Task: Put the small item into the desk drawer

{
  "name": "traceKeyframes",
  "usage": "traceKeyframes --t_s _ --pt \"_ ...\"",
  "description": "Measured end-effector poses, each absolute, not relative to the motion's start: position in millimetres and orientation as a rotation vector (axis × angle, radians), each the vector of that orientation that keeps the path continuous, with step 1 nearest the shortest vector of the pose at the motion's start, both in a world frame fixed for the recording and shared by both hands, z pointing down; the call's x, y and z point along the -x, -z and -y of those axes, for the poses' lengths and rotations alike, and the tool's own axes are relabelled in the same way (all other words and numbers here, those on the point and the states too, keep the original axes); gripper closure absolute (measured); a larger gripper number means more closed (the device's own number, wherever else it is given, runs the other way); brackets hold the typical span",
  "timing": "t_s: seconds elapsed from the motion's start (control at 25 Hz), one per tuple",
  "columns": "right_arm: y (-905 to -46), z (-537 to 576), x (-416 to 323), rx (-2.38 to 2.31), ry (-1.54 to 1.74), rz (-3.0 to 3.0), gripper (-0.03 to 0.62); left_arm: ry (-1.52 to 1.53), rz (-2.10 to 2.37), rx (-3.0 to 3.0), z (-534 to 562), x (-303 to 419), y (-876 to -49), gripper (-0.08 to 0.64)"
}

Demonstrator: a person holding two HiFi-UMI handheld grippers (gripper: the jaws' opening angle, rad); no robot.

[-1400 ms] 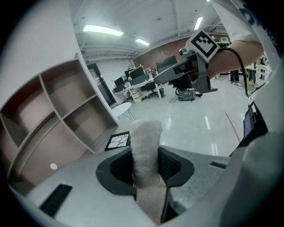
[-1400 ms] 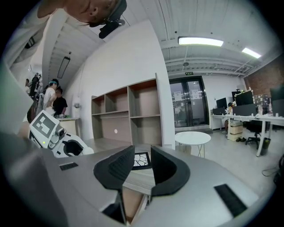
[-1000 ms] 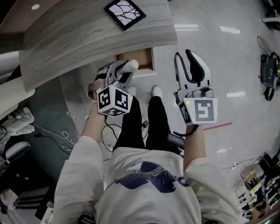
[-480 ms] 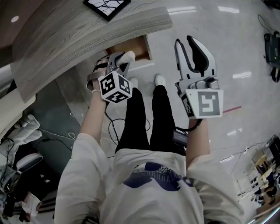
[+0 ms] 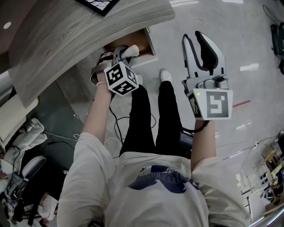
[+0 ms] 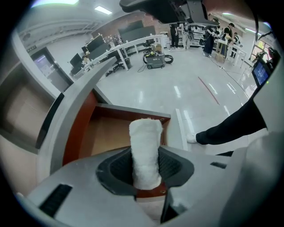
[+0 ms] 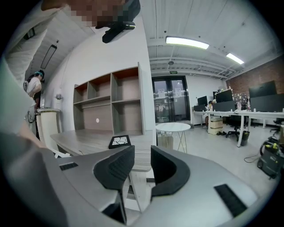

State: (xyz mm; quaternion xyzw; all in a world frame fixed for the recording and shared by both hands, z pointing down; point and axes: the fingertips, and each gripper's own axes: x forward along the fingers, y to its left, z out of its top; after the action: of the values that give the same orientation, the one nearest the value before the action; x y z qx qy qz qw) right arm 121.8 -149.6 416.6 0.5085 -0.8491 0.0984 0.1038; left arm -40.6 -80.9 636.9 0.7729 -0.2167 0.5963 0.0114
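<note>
The small item, a white rolled cloth [image 6: 145, 150], stands upright between the pads of my left gripper [image 6: 146, 166], which is shut on it. In the head view that gripper [image 5: 125, 52] points steeply down with the white roll [image 5: 131, 50] over the open wooden drawer [image 5: 146, 37] under the grey desk [image 5: 80, 31]. The left gripper view shows the drawer's brown inside [image 6: 106, 133] just beyond the roll. My right gripper [image 5: 197, 40] hangs out over the floor to the right, open, with nothing between its dark pads [image 7: 116, 165].
A black framed picture [image 5: 95, 3] lies on the desk top. The person's dark legs and a white shoe [image 5: 165, 75] stand just before the drawer. Cables [image 5: 57, 142] trail on the floor at left. A round white table [image 7: 173, 127] and a shelf unit [image 7: 111, 102] stand beyond.
My left gripper has sunk with the white roll, from beside the desk edge to over the open drawer. The right gripper has dropped a little and stayed open.
</note>
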Motion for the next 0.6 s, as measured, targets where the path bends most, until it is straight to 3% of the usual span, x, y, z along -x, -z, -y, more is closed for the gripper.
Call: traceKeyframes --t_s 0.6 --pt "-443.7 150.1 -147.5 -1.558 -0.317 2.432 0.483 -1.994 0.515 -2.295 79.3 32.9 -689.3 0.420"
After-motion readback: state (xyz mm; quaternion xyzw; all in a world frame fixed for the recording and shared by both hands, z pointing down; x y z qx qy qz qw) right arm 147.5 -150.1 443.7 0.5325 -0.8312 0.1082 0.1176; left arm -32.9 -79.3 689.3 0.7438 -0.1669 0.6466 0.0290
